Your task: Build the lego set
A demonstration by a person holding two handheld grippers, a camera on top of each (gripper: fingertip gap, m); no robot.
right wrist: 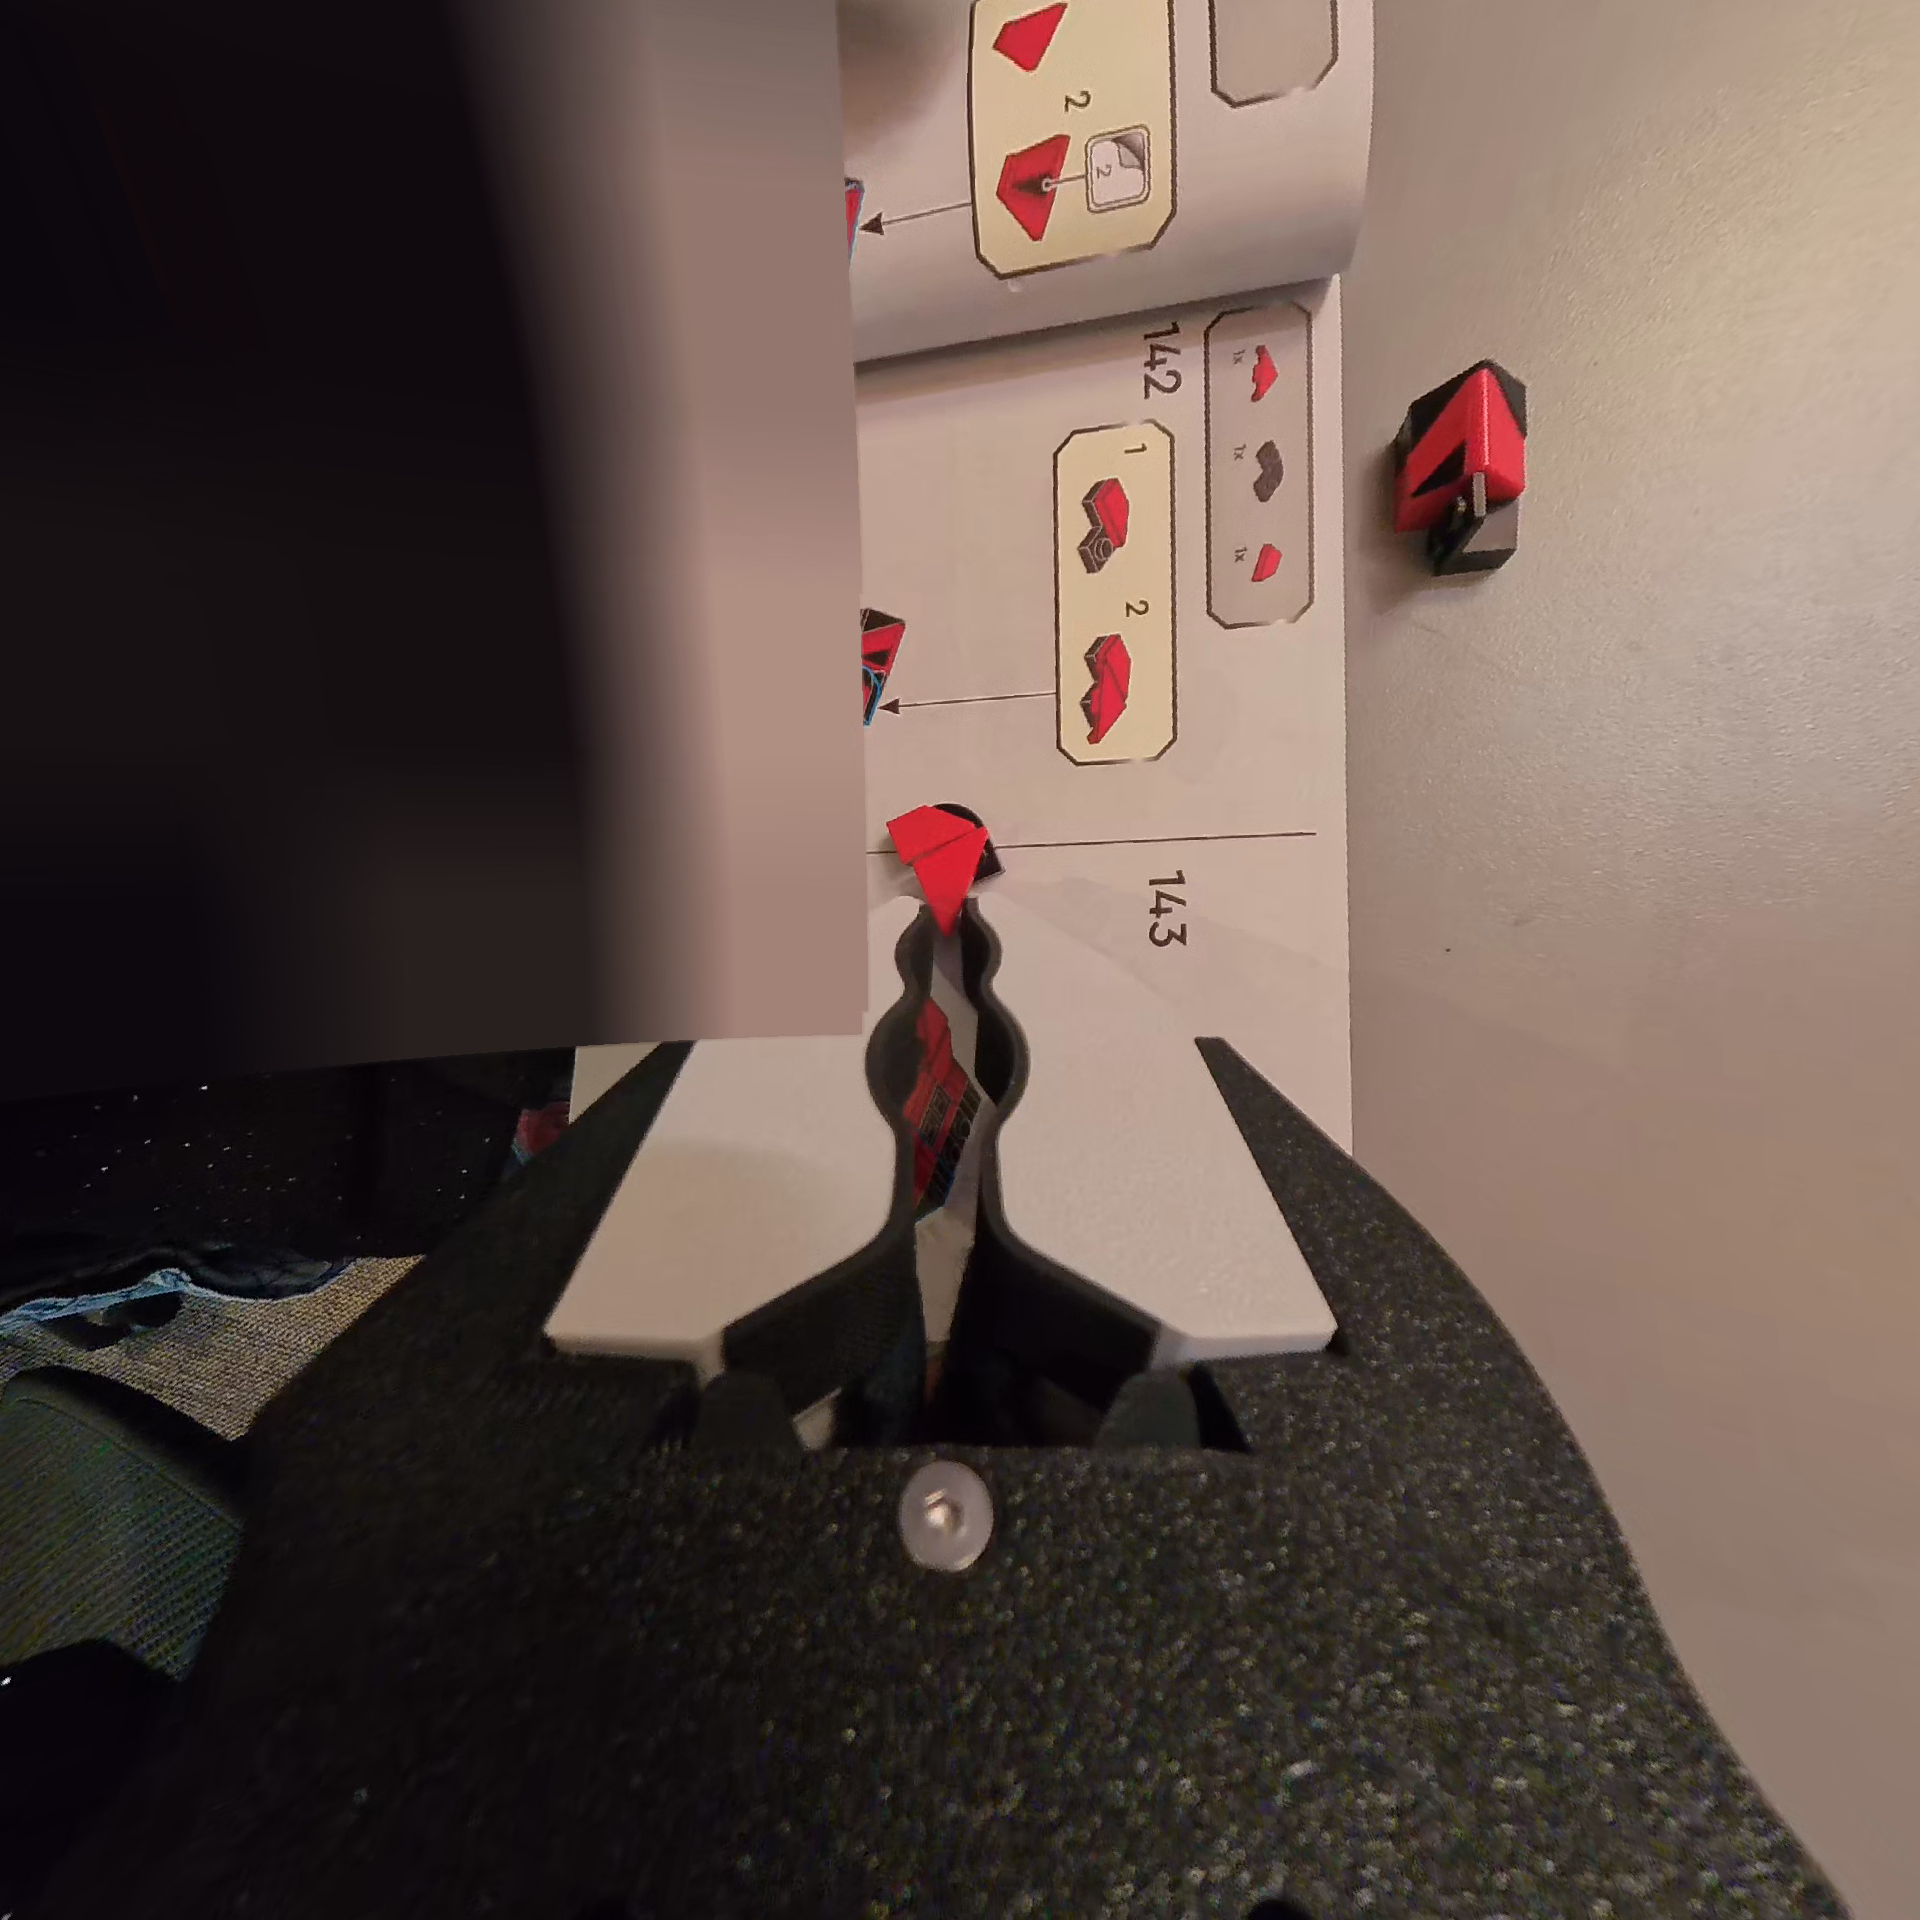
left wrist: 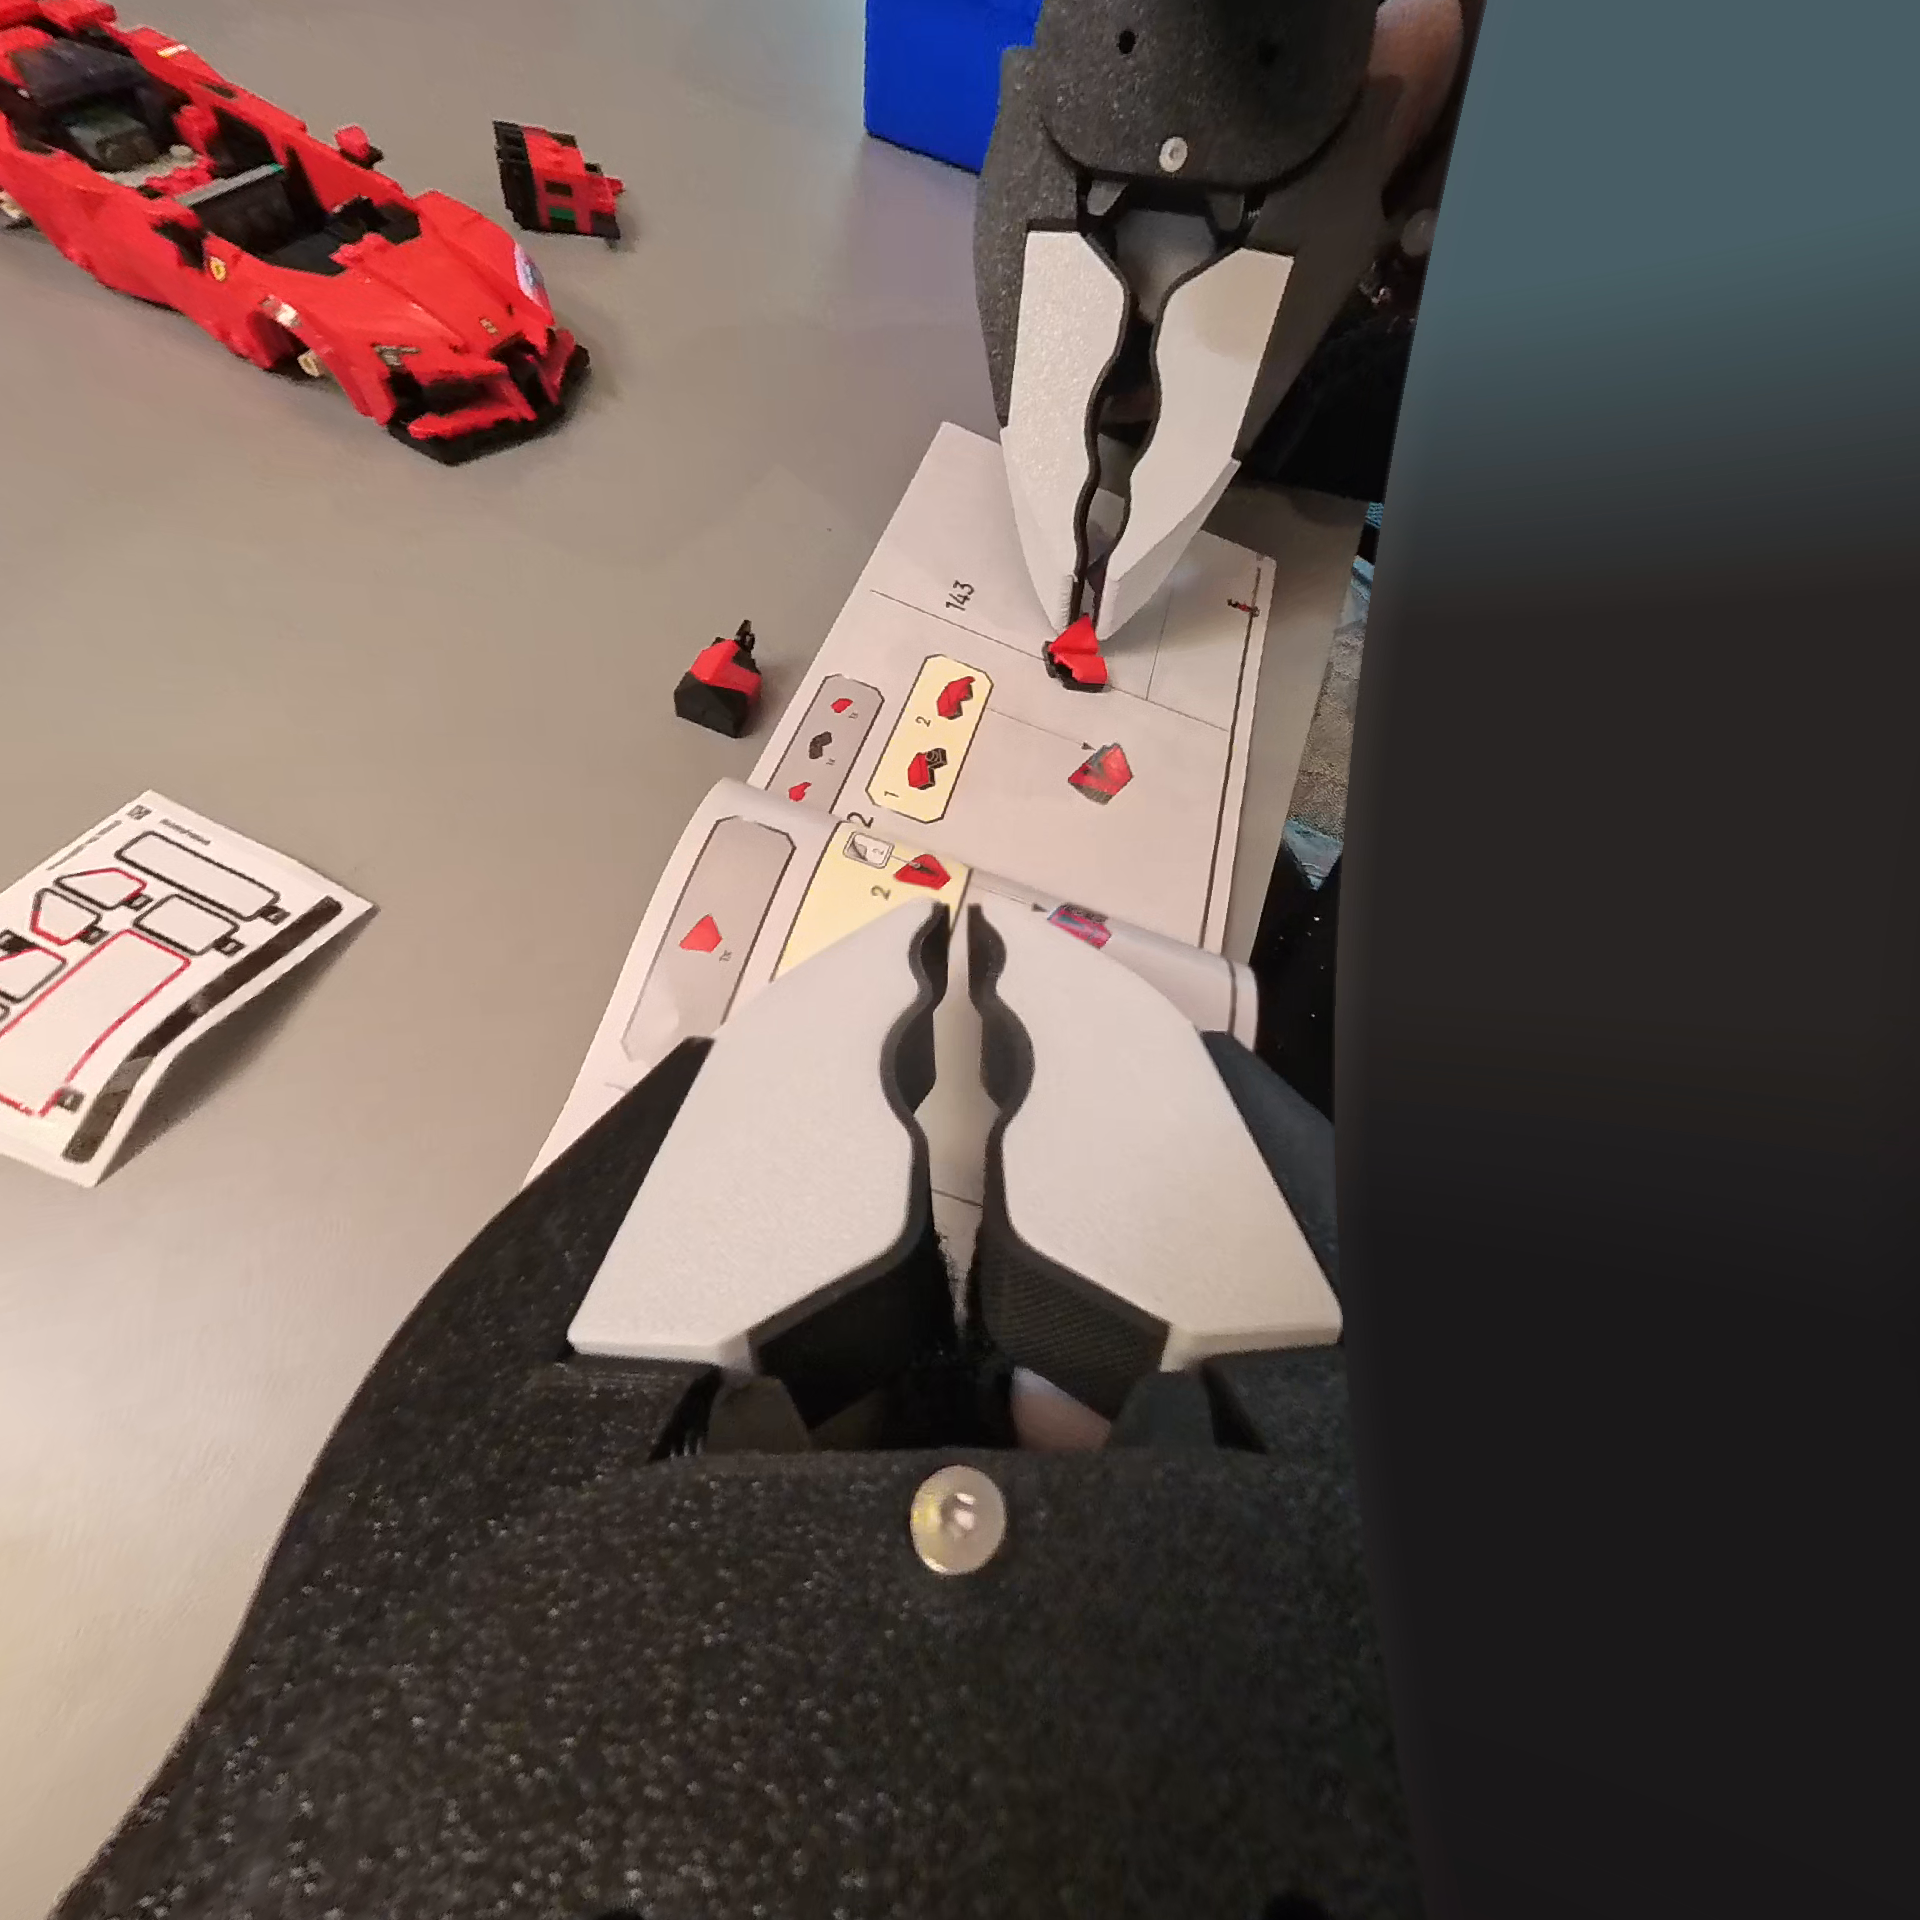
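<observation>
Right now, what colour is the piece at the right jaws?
Red over black piece; right wrist view shows it best.

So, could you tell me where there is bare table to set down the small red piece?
Bare grey table lies between the red car, the sticker sheet and the loose red-black block. It is crowded at the instruction booklet, where the right gripper pinches the small red piece.

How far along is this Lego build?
Well along, it seems: the red car on the table looks largely assembled. In hand: the right gripper pinches a small red-and-black piece on the open instruction booklet; the left gripper is shut, empty. Left, probably: two loose sub-assemblies and the sticker sheet.
</observation>
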